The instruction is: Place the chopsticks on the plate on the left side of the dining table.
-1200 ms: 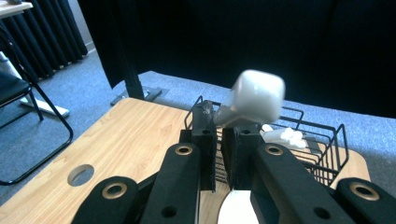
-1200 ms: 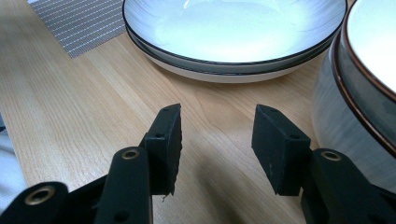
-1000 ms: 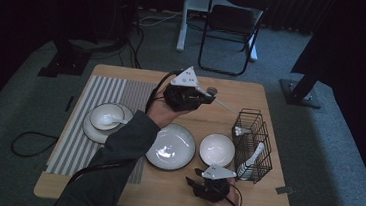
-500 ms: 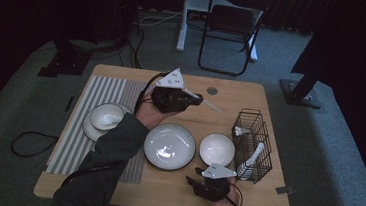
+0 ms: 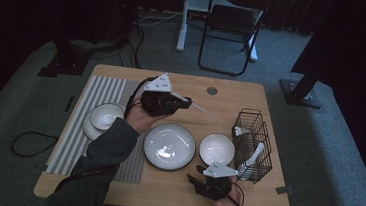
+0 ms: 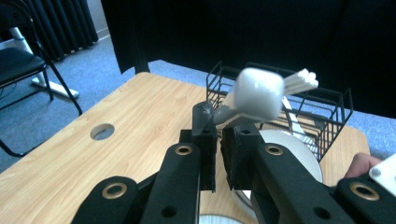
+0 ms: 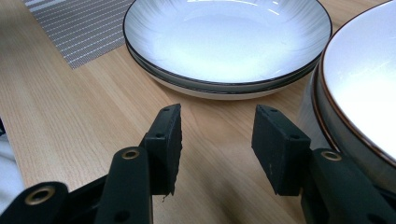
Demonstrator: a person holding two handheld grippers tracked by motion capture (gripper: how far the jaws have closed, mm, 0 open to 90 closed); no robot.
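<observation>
left hand-held gripper [image 5: 187,102] is pinching a white spoon [image 6: 258,93] by its handle, jaws pressed together on it; in the left gripper view the spoon's bowl end stands up beyond the jaw tips. in the high view the spoon juts out over the bench [image 5: 227,94], above and behind the large plate [image 5: 169,146], well apart from the wire basket [image 5: 252,145] where other white utensils stand. judgement: the grip at the handle end leaves the working end free for setting the spoon down beside or into a dish. right hand-held gripper [image 7: 215,135] sits low near the front edge of the bench, jaws spread and holding nothing, aimed at the gap between the large plate and the small bowl [image 7: 359,93], likely parked clear of the work. a further bowl on a plate [image 5: 103,117] rests on the striped mat [image 5: 81,124] at the left.
</observation>
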